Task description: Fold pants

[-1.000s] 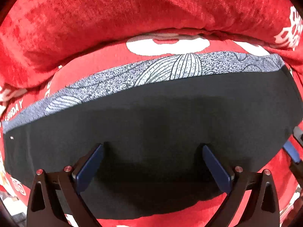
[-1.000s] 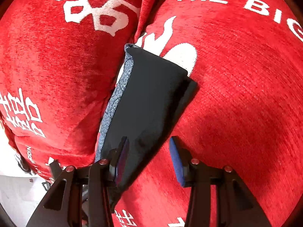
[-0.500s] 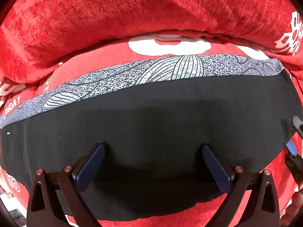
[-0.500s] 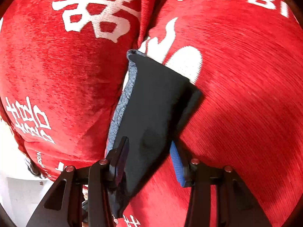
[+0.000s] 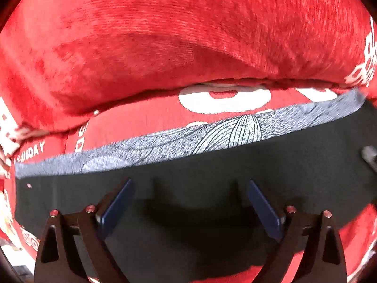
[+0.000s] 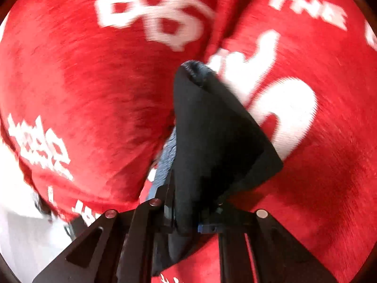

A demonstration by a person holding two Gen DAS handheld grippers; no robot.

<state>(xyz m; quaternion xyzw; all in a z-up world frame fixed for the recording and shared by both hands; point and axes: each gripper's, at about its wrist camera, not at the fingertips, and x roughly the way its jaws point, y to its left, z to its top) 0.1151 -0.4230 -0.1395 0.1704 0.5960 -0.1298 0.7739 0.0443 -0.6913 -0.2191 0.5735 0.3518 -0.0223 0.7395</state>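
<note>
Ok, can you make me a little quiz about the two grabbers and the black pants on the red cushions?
1. True or false: the right gripper is shut on the black pants.
2. How does the left gripper stand over the pants? A) open B) shut C) out of view
3. Fill in: a grey patterned strip runs along the pants' far edge, beside the ____ cushion.

Key: 1 true; 2 A; 3 red
</note>
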